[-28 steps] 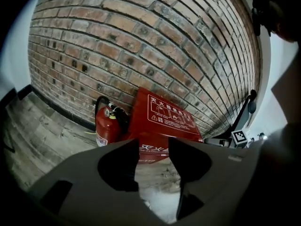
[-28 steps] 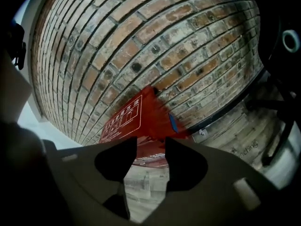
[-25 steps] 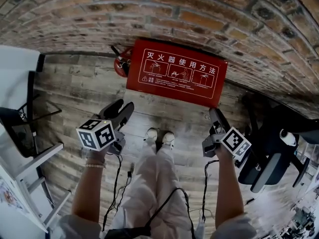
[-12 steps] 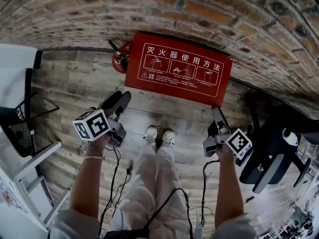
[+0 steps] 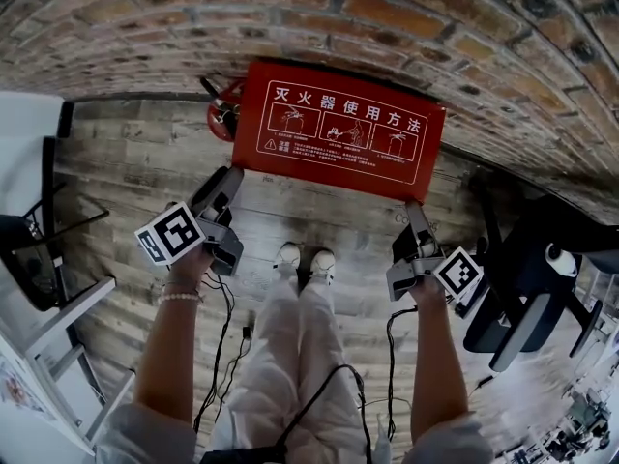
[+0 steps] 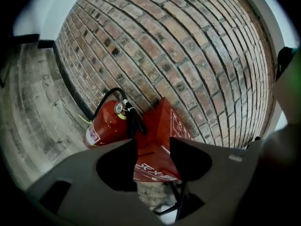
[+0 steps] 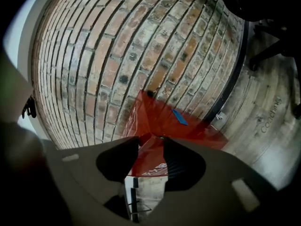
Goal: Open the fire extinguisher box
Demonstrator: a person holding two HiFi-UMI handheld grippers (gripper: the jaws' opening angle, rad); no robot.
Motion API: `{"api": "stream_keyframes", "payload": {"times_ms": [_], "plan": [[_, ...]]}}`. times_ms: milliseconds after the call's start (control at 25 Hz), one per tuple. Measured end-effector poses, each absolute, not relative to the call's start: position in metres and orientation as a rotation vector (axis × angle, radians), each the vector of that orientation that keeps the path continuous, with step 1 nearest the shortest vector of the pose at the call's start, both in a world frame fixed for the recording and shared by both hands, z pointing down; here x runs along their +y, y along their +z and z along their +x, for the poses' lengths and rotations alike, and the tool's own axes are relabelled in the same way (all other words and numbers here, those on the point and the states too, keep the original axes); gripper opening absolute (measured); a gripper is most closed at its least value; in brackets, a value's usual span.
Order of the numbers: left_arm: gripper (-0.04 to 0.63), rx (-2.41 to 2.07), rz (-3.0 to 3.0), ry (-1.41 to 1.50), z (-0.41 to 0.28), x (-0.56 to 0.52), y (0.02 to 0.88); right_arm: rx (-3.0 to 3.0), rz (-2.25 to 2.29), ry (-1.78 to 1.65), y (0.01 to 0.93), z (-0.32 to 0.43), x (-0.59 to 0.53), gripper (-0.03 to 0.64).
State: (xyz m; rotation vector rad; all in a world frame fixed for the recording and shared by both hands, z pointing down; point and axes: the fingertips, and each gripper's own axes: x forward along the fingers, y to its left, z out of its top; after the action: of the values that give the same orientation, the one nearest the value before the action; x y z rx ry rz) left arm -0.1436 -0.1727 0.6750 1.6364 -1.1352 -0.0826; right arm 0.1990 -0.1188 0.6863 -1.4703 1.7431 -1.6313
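The red fire extinguisher box point(image 5: 338, 138) stands on the wood floor against the brick wall, its lid with white instruction print facing up. A red extinguisher point(image 5: 221, 116) stands at its left end. My left gripper point(image 5: 226, 178) hovers by the box's near left corner; its jaws have just been opening, and the box point(image 6: 157, 147) and the extinguisher point(image 6: 106, 126) show beyond them. My right gripper point(image 5: 413, 209) is at the near right corner. Its jaws have just been closing, still apart, with the box's corner point(image 7: 157, 119) in the gap point(image 7: 150, 145).
A black office chair point(image 5: 527, 288) stands close on the right. White furniture point(image 5: 39, 124) and a black frame point(image 5: 34, 259) are on the left. The person's shoes point(image 5: 305, 259) are just in front of the box, and cables point(image 5: 227, 327) trail down from both grippers.
The left gripper has moved forward and down toward the box's left corner and rolled. The right gripper has rolled a little in place at the right corner.
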Motion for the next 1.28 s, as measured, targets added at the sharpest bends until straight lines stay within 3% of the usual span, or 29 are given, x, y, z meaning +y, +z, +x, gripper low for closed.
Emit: {"api": "stream_keyframes", "payload": {"times_ms": [480, 1280], "plan": [[0.140, -1.094, 1.611, -0.138, -0.138, -0.180, 0.678, 1.700, -1.462, -1.635, 0.687, 0.200, -0.117, 0.155], [0.138, -1.119, 1.622, -0.124, -0.138, -0.178, 0.666, 1.684, -1.517, -1.617, 0.676, 0.202, -0.114, 0.155]]}}
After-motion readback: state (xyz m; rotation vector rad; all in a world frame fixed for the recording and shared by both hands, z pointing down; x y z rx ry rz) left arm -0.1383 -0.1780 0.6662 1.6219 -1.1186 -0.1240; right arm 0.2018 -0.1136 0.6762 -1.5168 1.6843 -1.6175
